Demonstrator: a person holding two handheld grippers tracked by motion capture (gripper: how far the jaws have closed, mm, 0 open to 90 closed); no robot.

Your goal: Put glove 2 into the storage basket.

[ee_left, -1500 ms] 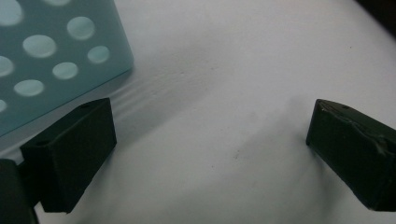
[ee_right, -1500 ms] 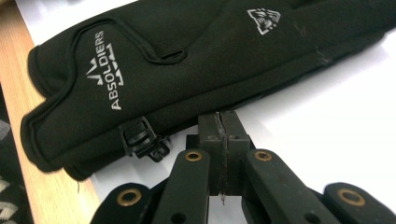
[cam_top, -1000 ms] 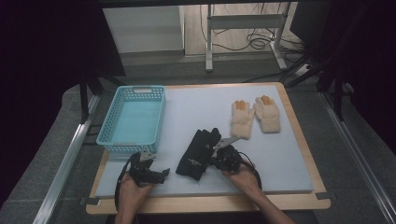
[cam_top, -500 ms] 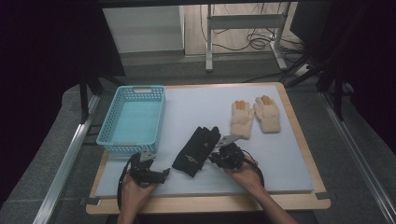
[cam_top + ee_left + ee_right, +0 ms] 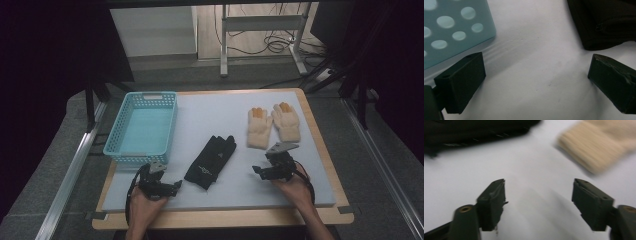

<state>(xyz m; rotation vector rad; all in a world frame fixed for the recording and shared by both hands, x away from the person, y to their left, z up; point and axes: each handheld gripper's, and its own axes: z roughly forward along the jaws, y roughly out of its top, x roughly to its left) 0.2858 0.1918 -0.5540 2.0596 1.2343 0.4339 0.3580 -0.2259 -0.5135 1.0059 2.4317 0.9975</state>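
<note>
Now black glove (image 5: 210,161) lies between left gripper (image 5: 175,185); right gripper (image 5: 256,171).

I am looking into a lab or test room set up for recording. The counter (image 5: 320,145) is a wooden board topped with a pale foam mat, hemmed by dark curtains (image 5: 45,75) on both sides. Metal rails (image 5: 75,165) run along the grey carpeted floor, and loose cables (image 5: 270,45) lie under a metal-legged stand (image 5: 260,22) behind.
</note>
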